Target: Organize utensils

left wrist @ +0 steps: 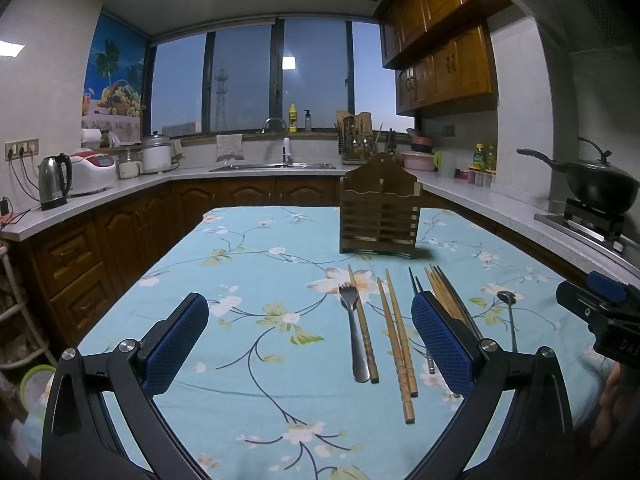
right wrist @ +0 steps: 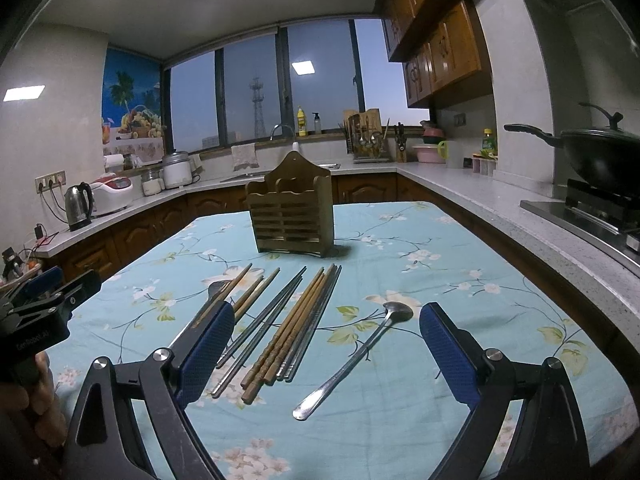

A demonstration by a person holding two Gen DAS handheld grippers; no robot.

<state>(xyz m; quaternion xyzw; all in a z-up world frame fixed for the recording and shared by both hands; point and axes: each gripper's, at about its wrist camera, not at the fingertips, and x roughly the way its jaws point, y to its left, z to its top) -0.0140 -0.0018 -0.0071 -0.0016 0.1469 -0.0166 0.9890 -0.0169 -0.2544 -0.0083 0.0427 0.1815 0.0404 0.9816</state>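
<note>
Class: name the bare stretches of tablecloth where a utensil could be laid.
Bare: left of the fork, out to the tablecloth edge; right of the spoon. Crowded: the chopsticks row before the wooden holder.

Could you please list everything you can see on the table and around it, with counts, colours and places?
Holder: one, brown slatted wood, upright at the far middle of the table.
Fork: one, steel, leftmost in the row.
Wooden chopsticks: several, tan, lying in the row.
Metal chopsticks: several, silver, among the wooden ones.
Spoon: one, steel, rightmost.
Tablecloth: one, light blue, floral.
Kettle: one, steel, left counter.
Wok: one, black, on the right stove.
Left gripper: open, above the cloth.
Right gripper: open, above the utensils.
</note>
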